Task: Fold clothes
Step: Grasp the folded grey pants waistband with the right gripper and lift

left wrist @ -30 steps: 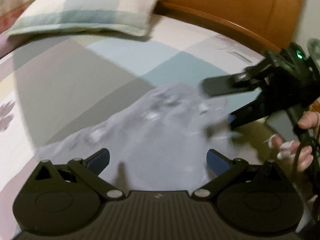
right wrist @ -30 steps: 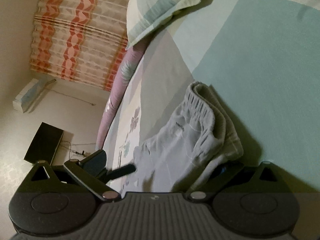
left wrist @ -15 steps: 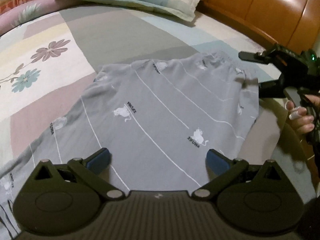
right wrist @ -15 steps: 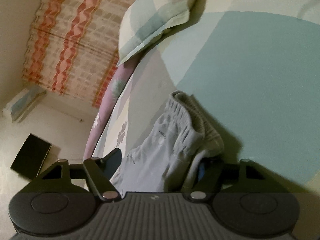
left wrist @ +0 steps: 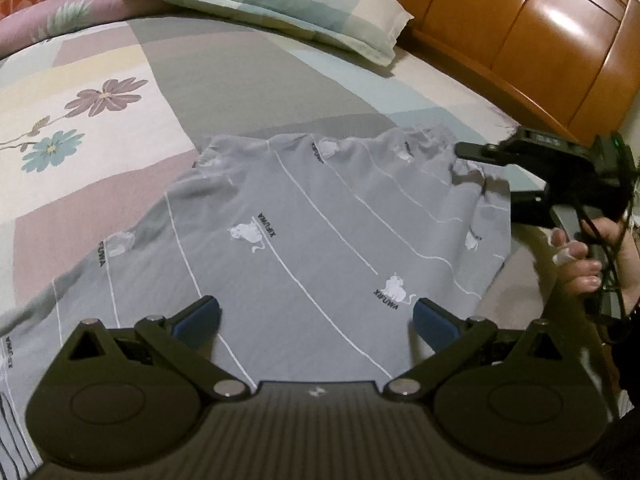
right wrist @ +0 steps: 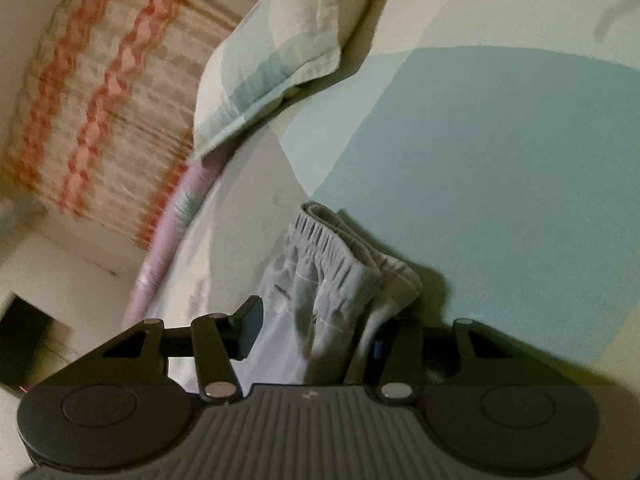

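Grey pyjama trousers [left wrist: 320, 248] with thin white stripes and white animal prints lie spread on the bed, waistband toward the headboard. My left gripper [left wrist: 316, 318] hovers above the cloth with its jaws wide apart and nothing between them. My right gripper [left wrist: 486, 178] is at the waistband's right corner, seen from the left wrist view. In the right wrist view the gripper [right wrist: 316, 332] has the bunched elastic waistband [right wrist: 340, 276] between its half-closed fingers.
A checked pillow [left wrist: 280, 0] lies at the head of the bed by the wooden headboard [left wrist: 520, 40]. The patchwork bedsheet [left wrist: 100, 100] has flower prints at the left. A striped curtain [right wrist: 92, 100] hangs beyond the bed's far side.
The trousers went from a blurred heap to lying spread flat. My right gripper's fingers have closed in on the waistband. The left wrist view has drawn back and risen.
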